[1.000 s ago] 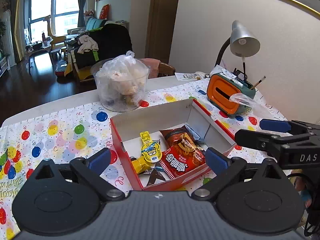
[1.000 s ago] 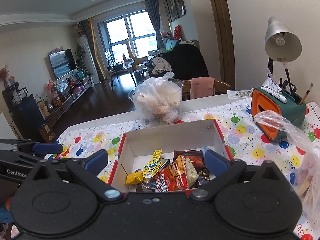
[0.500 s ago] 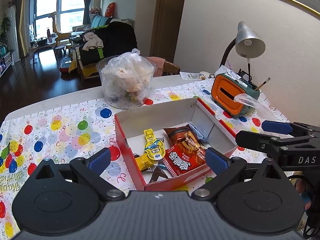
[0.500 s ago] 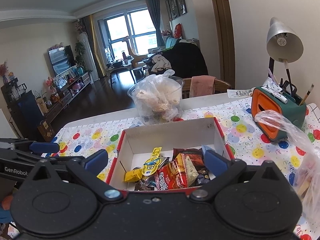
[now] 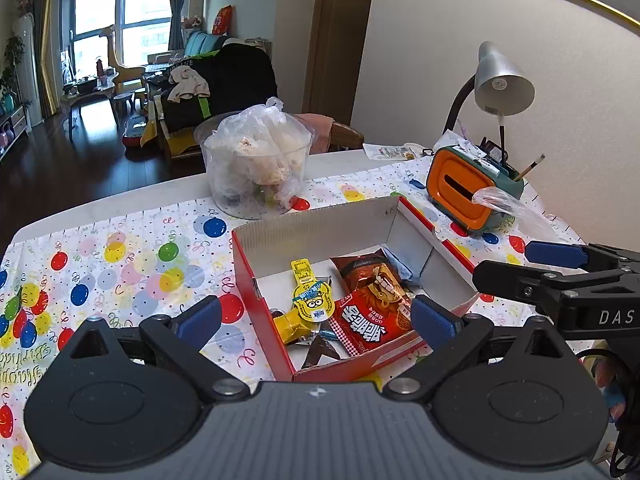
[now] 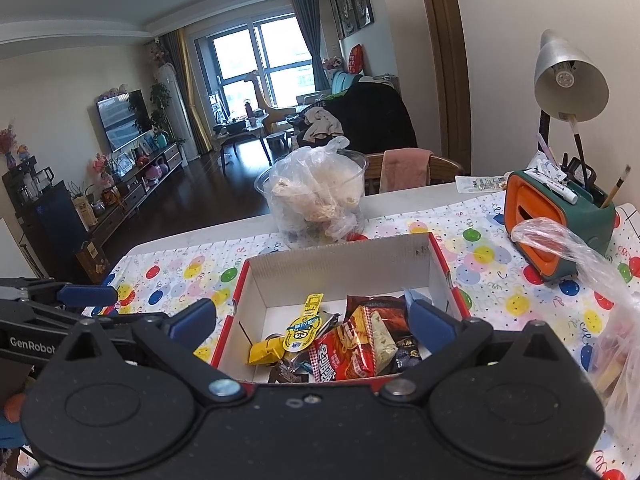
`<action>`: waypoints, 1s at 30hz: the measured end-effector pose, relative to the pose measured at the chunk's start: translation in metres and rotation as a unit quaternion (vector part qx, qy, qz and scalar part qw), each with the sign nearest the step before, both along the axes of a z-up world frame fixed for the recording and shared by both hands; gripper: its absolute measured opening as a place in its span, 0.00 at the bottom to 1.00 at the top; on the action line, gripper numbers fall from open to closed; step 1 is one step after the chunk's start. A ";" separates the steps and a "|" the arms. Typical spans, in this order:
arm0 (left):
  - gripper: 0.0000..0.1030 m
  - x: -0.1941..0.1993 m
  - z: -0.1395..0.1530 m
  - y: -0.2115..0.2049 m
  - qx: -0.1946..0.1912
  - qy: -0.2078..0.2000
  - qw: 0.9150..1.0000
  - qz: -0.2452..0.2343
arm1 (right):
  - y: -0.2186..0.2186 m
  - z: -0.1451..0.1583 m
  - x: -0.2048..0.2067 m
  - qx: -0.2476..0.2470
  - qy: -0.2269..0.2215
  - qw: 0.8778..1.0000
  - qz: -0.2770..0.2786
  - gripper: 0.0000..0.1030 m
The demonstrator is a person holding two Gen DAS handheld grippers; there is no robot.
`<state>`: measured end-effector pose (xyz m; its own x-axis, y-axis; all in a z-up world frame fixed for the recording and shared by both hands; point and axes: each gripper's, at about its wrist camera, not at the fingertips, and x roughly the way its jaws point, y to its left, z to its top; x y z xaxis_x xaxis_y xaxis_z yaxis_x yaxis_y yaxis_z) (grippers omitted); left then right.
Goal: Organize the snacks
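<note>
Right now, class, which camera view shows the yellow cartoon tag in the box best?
The left wrist view: the yellow tag lies face-up and unobstructed in the box. The right wrist view shows it smaller and foreshortened among wrappers.

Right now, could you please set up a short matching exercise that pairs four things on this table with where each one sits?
Things:
1. red snack packet
2. clear tub with a plastic bag
3. orange and green pen holder
4. desk lamp

Places:
A. behind the pen holder, by the wall
B. inside the red cardboard box
C. beyond the box's far wall, near the table's far edge
D. right of the box, on the balloon tablecloth

Pairs: 1-B, 2-C, 3-D, 4-A
</note>
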<state>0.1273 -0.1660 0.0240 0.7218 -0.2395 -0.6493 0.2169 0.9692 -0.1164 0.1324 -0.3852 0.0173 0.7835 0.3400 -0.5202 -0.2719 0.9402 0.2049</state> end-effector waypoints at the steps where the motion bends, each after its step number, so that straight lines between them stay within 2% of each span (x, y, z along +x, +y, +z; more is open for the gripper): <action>1: 0.98 0.000 0.000 0.000 0.000 0.000 1.000 0.000 | 0.000 0.000 0.000 0.000 0.000 1.000 0.000 1.00; 30: 0.98 0.010 -0.015 0.002 -0.011 0.030 0.999 -0.010 | 0.002 -0.007 0.006 -0.004 0.016 1.000 -0.003 1.00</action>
